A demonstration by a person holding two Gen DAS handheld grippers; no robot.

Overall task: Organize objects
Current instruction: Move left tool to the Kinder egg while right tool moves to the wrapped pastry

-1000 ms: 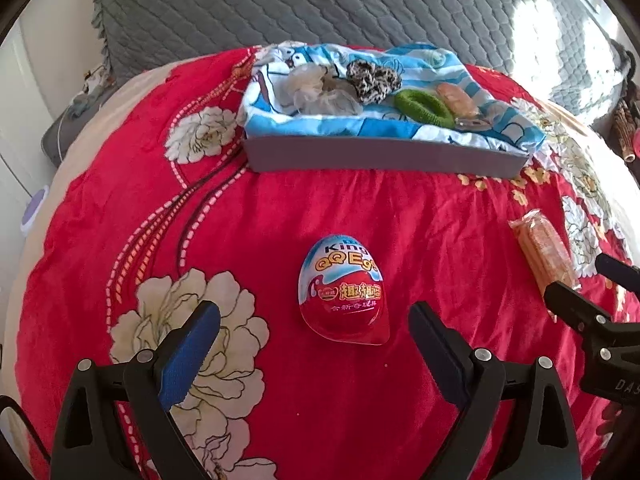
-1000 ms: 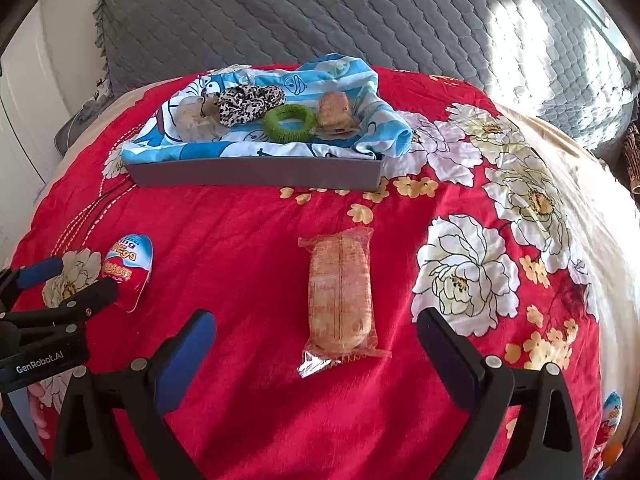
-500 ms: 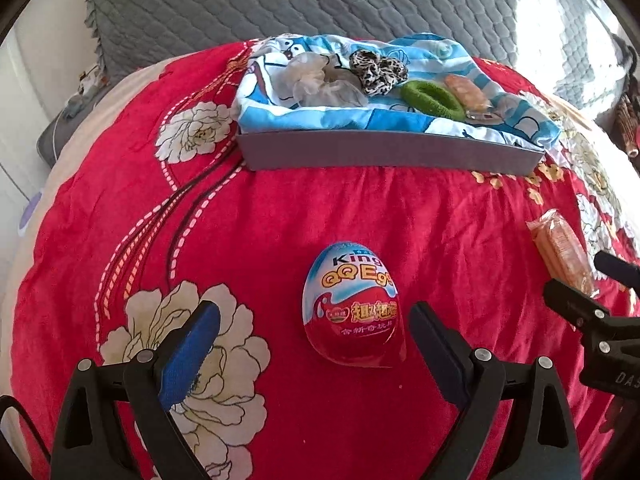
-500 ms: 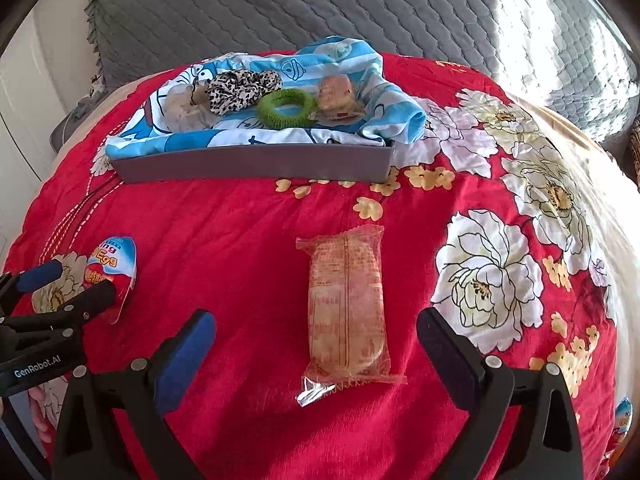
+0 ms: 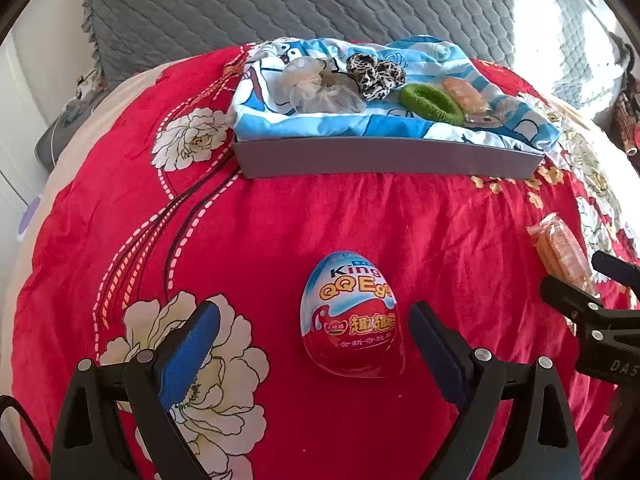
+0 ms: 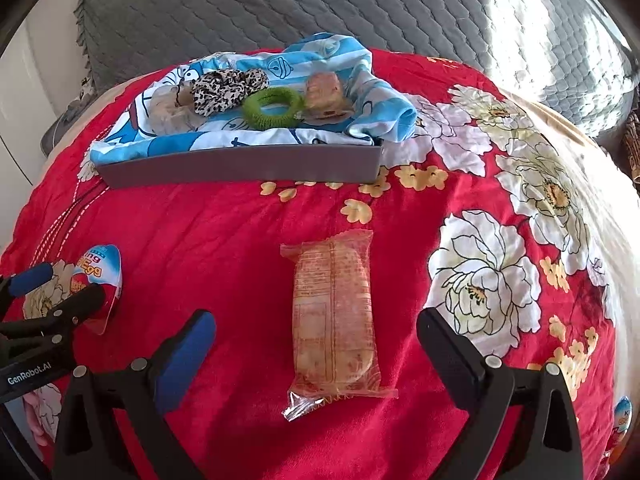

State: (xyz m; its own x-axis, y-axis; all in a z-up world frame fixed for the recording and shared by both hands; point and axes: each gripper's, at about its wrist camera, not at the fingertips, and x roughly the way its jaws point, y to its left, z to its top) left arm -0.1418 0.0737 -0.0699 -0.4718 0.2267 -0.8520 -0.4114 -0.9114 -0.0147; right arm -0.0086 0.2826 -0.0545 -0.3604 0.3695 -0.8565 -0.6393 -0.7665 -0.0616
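A red, white and blue egg-shaped candy pack (image 5: 351, 316) lies on the red flowered bedspread, between the spread fingers of my left gripper (image 5: 314, 334), which is open. A wrapped snack cake (image 6: 334, 316) lies lengthwise between the fingers of my right gripper (image 6: 316, 338), also open. Further back stands a grey tray (image 5: 384, 158) lined with a blue cartoon cloth, holding a leopard scrunchie (image 5: 374, 72), a green hair tie (image 5: 430, 102), a sheer scrunchie (image 5: 320, 88) and another wrapped snack (image 5: 464, 94). The egg pack (image 6: 102, 276) and the left gripper (image 6: 48, 294) show at the left of the right wrist view.
A grey quilted headboard (image 6: 320, 4) rises behind the tray. A second egg pack (image 6: 622, 416) peeks in at the lower right edge of the bed. Grey things sit on a stand (image 5: 60, 132) left of the bed. The snack cake (image 5: 560, 250) lies right of the left gripper.
Both grippers have moved forward and lower: the egg pack now sits between the left fingers, and the snack cake lies deeper between the right fingers. Both stay open.
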